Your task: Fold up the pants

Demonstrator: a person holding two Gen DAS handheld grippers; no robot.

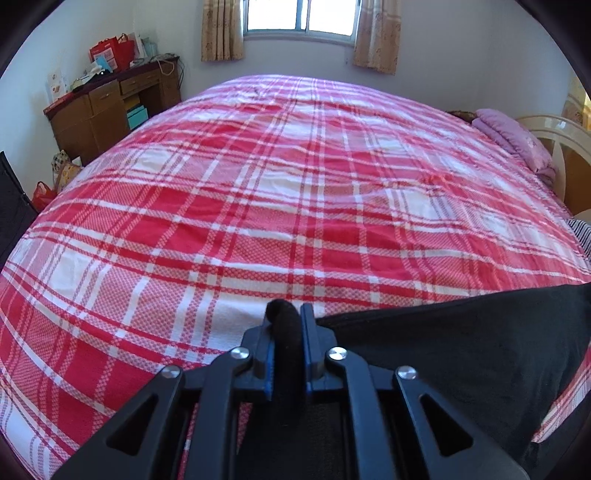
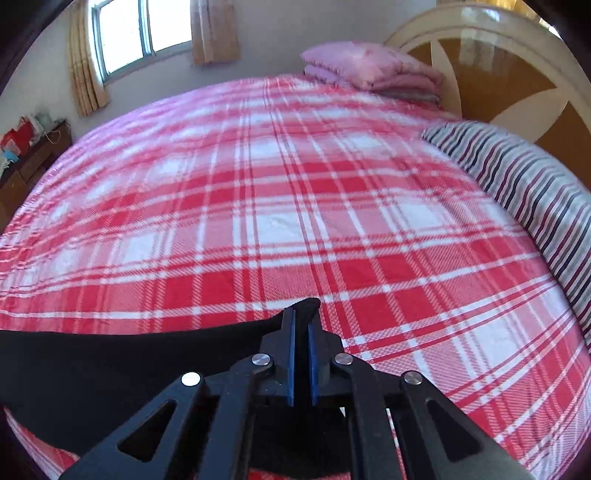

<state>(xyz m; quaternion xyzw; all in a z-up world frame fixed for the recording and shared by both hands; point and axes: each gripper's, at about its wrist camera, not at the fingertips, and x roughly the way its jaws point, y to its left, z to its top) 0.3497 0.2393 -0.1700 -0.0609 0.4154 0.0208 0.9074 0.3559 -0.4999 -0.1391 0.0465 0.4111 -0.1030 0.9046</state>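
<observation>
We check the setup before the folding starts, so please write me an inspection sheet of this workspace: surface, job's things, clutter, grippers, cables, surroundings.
Surface: bed under a red and white plaid sheet, mostly flat.
Job's things: black pants at the near edge, stretched between the two grippers.
Clutter: striped pillow and folded pink quilt by the headboard.
Grippers: left gripper shut on a pants corner; right gripper shut on the other corner.
Cables: a cord hangs at the desk; none on the bed.
Surroundings: window with curtains, desk loaded with bags and boxes, bags on the floor.
</observation>
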